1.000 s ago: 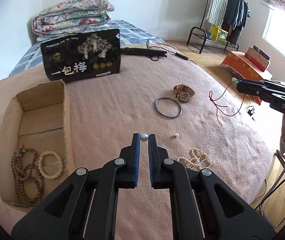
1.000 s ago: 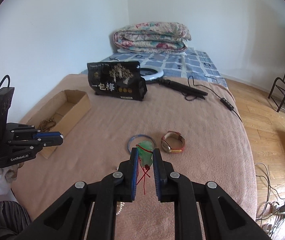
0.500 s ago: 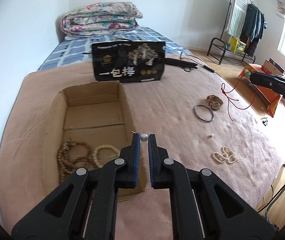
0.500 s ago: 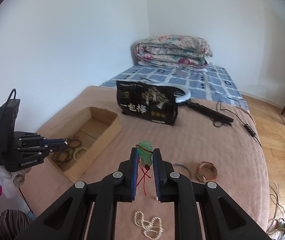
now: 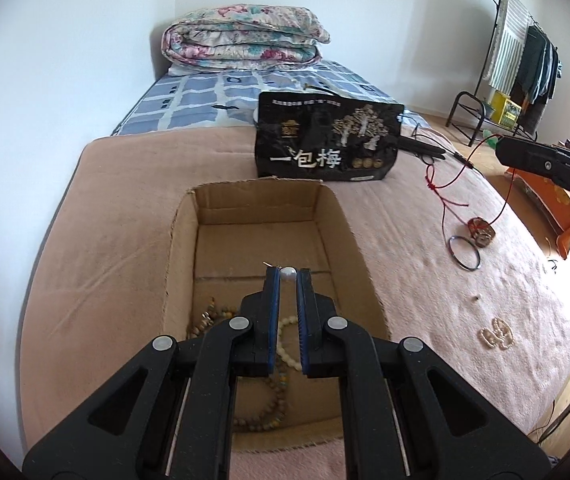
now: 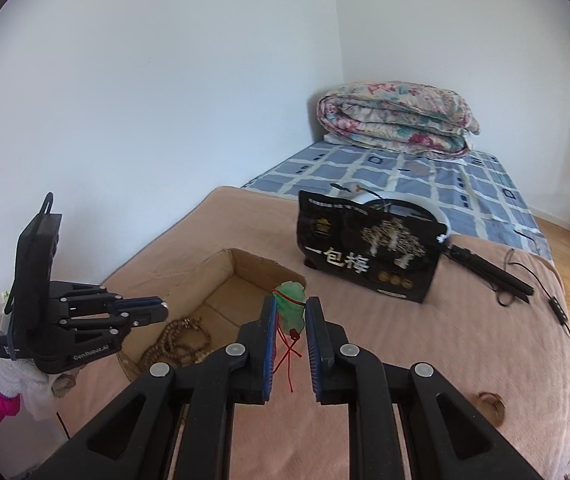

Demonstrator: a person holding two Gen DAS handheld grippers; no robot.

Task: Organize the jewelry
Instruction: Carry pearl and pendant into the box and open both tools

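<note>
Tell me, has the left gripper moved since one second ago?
Yes. The left gripper, shut on a pearl earring, went leftward from over the blanket to above the cardboard box.

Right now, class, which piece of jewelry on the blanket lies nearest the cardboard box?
The thin dark bangle, a plain open ring lying flat. The watch sits just beyond it, and the pearl strand lies farther out toward the blanket's edge.

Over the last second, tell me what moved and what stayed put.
The left claw carried its pearl earring from above the blanket to over the cardboard box. The right claw swung boxward with the green pendant. Both grips unchanged; the bangle, watch and pearl strand stayed put.
</note>
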